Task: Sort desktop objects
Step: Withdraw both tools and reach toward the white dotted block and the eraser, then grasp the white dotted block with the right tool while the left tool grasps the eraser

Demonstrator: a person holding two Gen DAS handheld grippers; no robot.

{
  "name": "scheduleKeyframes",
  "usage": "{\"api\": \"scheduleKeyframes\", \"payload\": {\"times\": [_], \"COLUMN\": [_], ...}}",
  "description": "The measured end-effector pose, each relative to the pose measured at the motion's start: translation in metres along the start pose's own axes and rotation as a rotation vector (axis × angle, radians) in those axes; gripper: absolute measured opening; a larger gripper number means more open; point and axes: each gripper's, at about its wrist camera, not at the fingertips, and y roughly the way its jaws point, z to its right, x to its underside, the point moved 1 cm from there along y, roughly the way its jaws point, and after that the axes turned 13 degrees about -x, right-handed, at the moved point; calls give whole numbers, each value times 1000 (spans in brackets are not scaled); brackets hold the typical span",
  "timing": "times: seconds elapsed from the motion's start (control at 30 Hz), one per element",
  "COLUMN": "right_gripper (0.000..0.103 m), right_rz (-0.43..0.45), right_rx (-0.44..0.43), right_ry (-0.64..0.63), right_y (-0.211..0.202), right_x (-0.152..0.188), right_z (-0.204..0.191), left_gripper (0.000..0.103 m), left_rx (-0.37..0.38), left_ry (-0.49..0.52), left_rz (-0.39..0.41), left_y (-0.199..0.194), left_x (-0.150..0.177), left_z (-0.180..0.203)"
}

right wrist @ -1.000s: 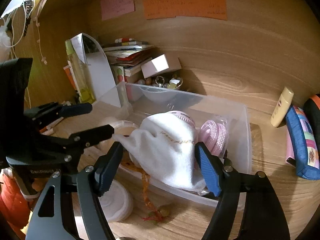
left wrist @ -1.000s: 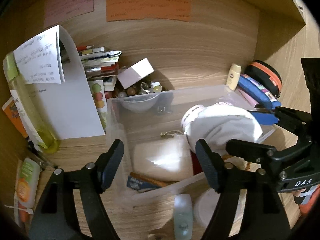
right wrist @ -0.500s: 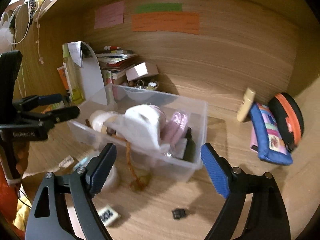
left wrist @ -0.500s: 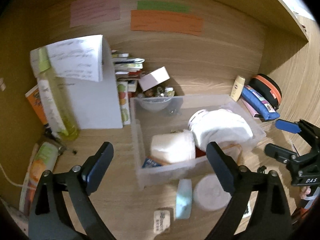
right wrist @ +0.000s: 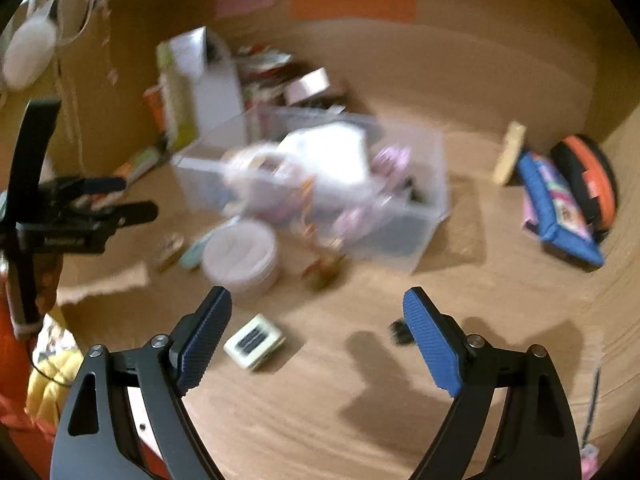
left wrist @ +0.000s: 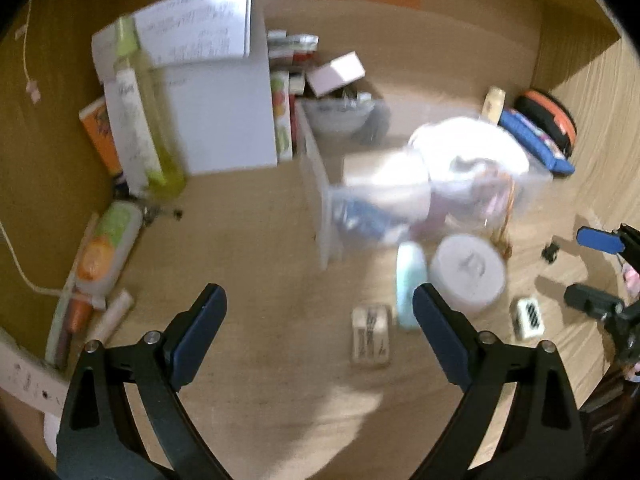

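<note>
We hold both tools above the wooden surface [left wrist: 248, 264] with nothing between the jaws: the left gripper [left wrist: 320, 314] is spread wide, and the right gripper [right wrist: 318, 334] is spread just as wide.

The things left to sort lie loose in front of the clear plastic bin [left wrist: 326, 216], which already holds a white cloth [left wrist: 468, 148] and other soft items, blurred here.

Just beside the bin's near wall stands a round white lidded tub [left wrist: 468, 270]. We judge it rigid, smooth and probably slippery on its curved side; it looks almost too broad for the jaws, so we would take it across the lid's rim.

Touching or nearly touching it on the left is a pale green oblong piece [left wrist: 410, 280], likely light and stiff, easiest taken across its narrow width.

Near that lies a small flat beige block with print [left wrist: 371, 336], likely an eraser or similar: light, slightly grippy, to be pinched by its long edges.

In the right view a small cream square object with dark slots [right wrist: 254, 342] lies between the jaws' line and the tub; it seems hard and light. A tiny black piece [right wrist: 400, 332] sits by the right finger, too small to identify.

Against the back wall rest a blue fabric pouch [right wrist: 558, 210], soft and pliant, and an orange-and-black round case [right wrist: 588, 184].
</note>
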Motion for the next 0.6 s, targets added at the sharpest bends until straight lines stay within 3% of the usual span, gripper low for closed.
{"api": "scheduleKeyframes", "payload": {"times": [0.27, 0.47, 0.53, 0.6], "right_gripper": [86, 80, 70, 62], "right_rz": [-67, -42, -52, -62], "right_rx": [-50, -36, -42, -42], "right_ry": [13, 5, -5, -15], "right_y": [27, 28, 28, 29], "right_x": [23, 27, 27, 27], "right_z": [-18, -22, -24, -25], "left_gripper": [95, 94, 79, 70], "left_rx": [24, 14, 18, 20], "left_ry": [37, 75, 81, 92], "left_rz": [-75, -51, -45, -50], "left_y": [8, 7, 7, 10], "left_x": [21, 25, 23, 23], "left_z": [10, 23, 25, 27]}}
